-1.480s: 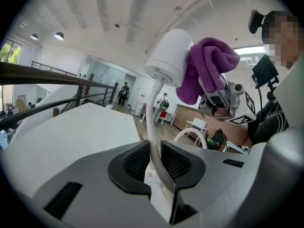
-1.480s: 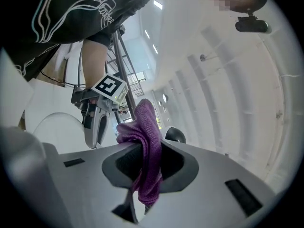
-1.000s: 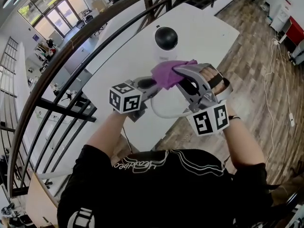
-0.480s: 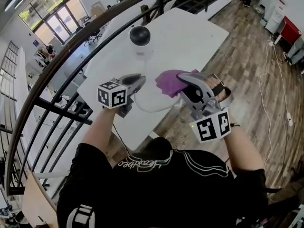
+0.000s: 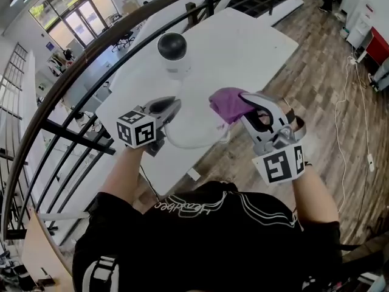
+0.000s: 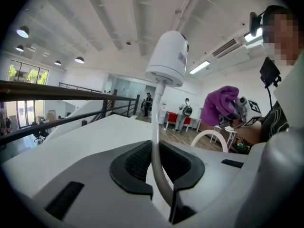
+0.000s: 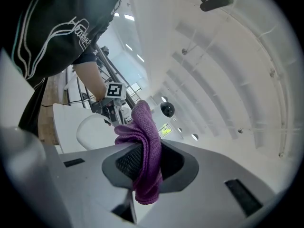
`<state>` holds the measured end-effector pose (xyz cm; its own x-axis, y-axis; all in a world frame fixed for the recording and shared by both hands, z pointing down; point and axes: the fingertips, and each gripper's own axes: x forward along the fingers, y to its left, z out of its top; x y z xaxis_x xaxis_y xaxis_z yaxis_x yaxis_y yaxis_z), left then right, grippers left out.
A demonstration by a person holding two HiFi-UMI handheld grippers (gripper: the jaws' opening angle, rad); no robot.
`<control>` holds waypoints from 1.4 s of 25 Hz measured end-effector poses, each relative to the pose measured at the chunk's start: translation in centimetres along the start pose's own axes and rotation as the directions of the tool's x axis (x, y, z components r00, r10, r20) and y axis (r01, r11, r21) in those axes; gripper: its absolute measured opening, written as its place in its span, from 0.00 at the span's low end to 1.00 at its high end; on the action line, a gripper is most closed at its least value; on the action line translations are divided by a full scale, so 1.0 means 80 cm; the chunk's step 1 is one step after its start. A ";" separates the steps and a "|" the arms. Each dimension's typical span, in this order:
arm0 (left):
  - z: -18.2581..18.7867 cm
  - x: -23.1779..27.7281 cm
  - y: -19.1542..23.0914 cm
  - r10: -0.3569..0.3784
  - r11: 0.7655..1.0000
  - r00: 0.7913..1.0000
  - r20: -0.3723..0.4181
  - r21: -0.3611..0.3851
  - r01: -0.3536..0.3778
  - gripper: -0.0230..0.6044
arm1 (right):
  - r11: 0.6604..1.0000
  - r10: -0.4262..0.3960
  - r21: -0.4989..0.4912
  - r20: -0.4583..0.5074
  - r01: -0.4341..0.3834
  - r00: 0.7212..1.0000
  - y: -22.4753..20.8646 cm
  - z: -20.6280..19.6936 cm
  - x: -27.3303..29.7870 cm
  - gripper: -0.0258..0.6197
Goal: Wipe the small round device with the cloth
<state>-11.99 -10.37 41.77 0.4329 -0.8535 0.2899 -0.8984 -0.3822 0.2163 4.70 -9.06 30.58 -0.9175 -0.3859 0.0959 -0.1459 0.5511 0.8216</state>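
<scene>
Right tool: swung off to the right since a second ago, away from the device it was pressed against; now well apart from it.
Cloth: purple, bunched and pinched tight between the right tool's jaws, with a fold left jutting out front as the wiping face.
Left tool: jaws lately closing, now clamped on the white cable just below the device; held close to level, likely to present the device to the cloth.
Device: small and round, white body with a black dome; apparently carried up on the stiff cable over the counter rather than resting on it.
Cable: looped slack below and between the two tools.
Stage: judged a break between passes, with the cloth off the device.
Next: probably the cloth brought back across to the dome, with the left grip kept firm so the device does not swing.
</scene>
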 end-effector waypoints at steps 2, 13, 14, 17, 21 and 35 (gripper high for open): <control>0.000 0.001 -0.001 -0.006 1.000 1.000 0.010 0.003 0.006 0.13 | 1.000 0.011 -0.020 0.040 -0.010 0.999 -0.005 -0.009 0.013 0.14; 0.008 -0.004 0.008 0.116 0.992 0.993 0.025 0.045 -0.117 0.13 | 0.983 0.157 -0.139 0.287 -0.121 0.945 -0.035 -0.011 0.082 0.14; 0.006 -0.004 0.008 0.128 0.991 0.992 0.017 0.044 -0.129 0.13 | 0.979 0.171 -0.159 0.304 -0.127 0.937 -0.038 -0.007 0.082 0.14; 0.010 -0.002 0.010 0.157 0.986 0.988 0.002 0.055 -0.156 0.13 | 0.969 0.201 -0.209 0.365 -0.130 0.909 -0.053 0.008 0.086 0.14; 0.007 0.003 0.013 0.173 0.982 0.985 -0.029 0.081 -0.170 0.13 | 0.952 0.244 -0.277 0.439 -0.128 0.865 -0.063 0.020 0.093 0.14; 0.005 0.015 0.021 0.227 0.969 0.963 -0.143 0.135 -0.208 0.13 | 0.903 0.422 -0.383 0.709 -0.194 0.565 -0.105 0.014 0.126 0.14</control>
<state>-12.98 -12.20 42.11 0.2236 -0.8584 0.4616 -0.9704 -0.2402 0.0234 -3.73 -16.76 24.00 -0.8424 0.5388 0.0023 0.1878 0.2895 0.9386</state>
